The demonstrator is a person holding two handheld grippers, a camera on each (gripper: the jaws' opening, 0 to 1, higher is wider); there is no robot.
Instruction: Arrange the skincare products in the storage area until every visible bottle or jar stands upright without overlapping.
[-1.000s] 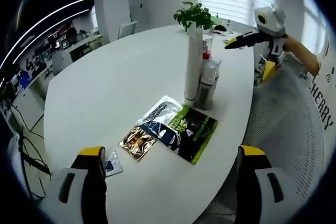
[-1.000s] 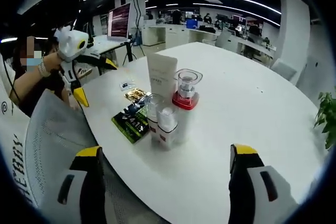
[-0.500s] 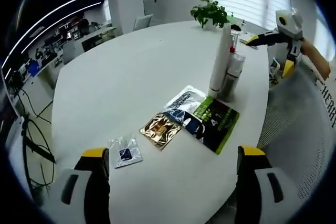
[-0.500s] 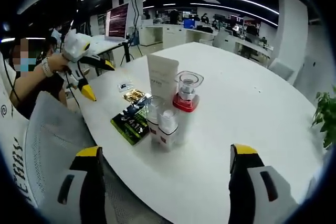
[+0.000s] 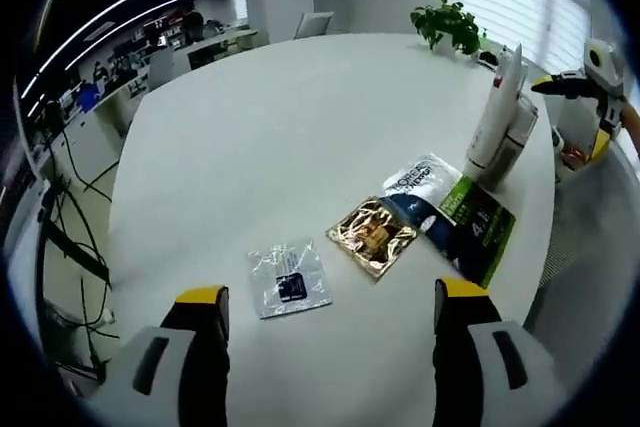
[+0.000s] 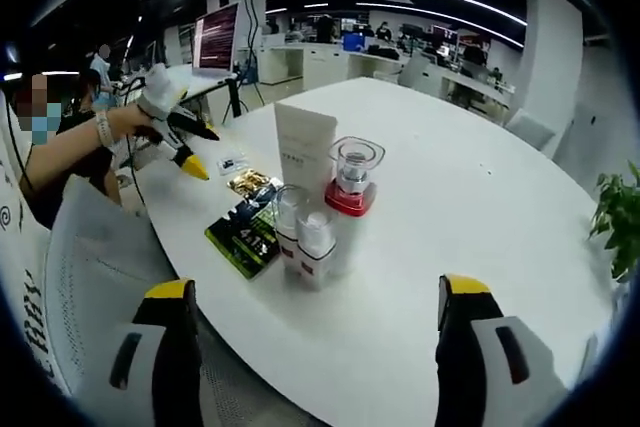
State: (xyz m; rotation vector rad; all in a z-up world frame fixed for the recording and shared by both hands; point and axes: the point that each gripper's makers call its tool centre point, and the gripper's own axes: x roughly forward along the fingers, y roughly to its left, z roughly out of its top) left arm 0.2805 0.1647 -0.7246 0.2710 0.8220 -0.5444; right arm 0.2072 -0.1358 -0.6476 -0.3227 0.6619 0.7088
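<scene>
A tall white tube (image 6: 305,150), a clear jar on a red base (image 6: 354,175) and two clear-capped bottles (image 6: 290,215) (image 6: 317,239) stand upright in a tight cluster on the white table (image 6: 480,207). In the left gripper view the tube (image 5: 497,112) and one bottle (image 5: 521,127) sit at the far right. Flat beside them lie a green-black packet (image 5: 480,230), a white-blue sachet (image 5: 423,178), a gold sachet (image 5: 374,237) and a small clear sachet (image 5: 289,283). My left gripper (image 5: 330,319) is open above the near table edge, just short of the small sachet. My right gripper (image 6: 318,319) is open, well short of the cluster.
A potted plant (image 5: 450,21) stands at the far table edge. A mesh chair back (image 6: 95,257) is close to the table by the green-black packet (image 6: 243,237). A person's hand holds the left gripper (image 6: 178,133) over the table corner. Desks and monitors fill the background.
The left gripper view has swung away from the bottle cluster toward the sachets. In the right gripper view, the person's left gripper has come in over the table corner. The products have not moved.
</scene>
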